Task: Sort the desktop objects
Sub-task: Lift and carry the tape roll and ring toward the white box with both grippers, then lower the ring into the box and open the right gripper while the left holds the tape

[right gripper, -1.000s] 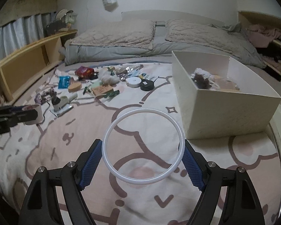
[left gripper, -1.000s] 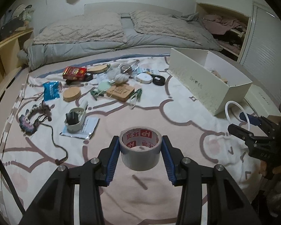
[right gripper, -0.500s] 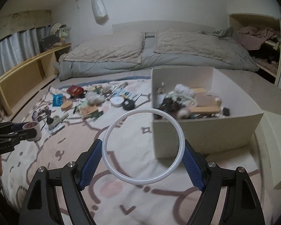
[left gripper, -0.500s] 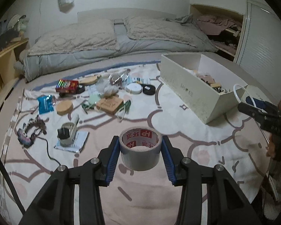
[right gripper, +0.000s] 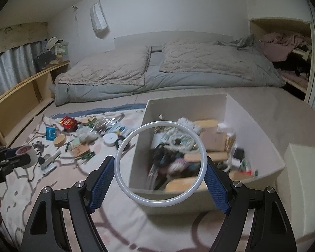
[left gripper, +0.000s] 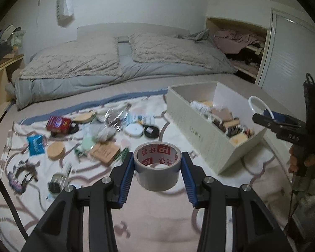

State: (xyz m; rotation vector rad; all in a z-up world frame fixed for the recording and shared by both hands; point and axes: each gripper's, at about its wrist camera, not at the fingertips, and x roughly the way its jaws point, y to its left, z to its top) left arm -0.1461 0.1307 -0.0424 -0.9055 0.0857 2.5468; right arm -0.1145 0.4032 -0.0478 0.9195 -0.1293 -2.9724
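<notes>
My left gripper is shut on a grey roll of tape with red print inside, held above the patterned blanket. My right gripper is shut on a thin white ring, held upright over the near wall of the cream box. The box stands to the right of the tape and holds several items. In the left wrist view the right gripper hangs by the box's right end with the ring. In the right wrist view the left gripper shows at the left edge with the tape.
Loose items lie on the blanket behind the tape: a red packet, a blue pouch, a round wooden lid, a white disc, a black disc. Pillows and a duvet lie beyond. A wooden shelf runs along the left.
Both grippers have risen and moved forward toward the box, each keeping its grip. The box's inside has come into view, and the ring now hangs over its near wall.
</notes>
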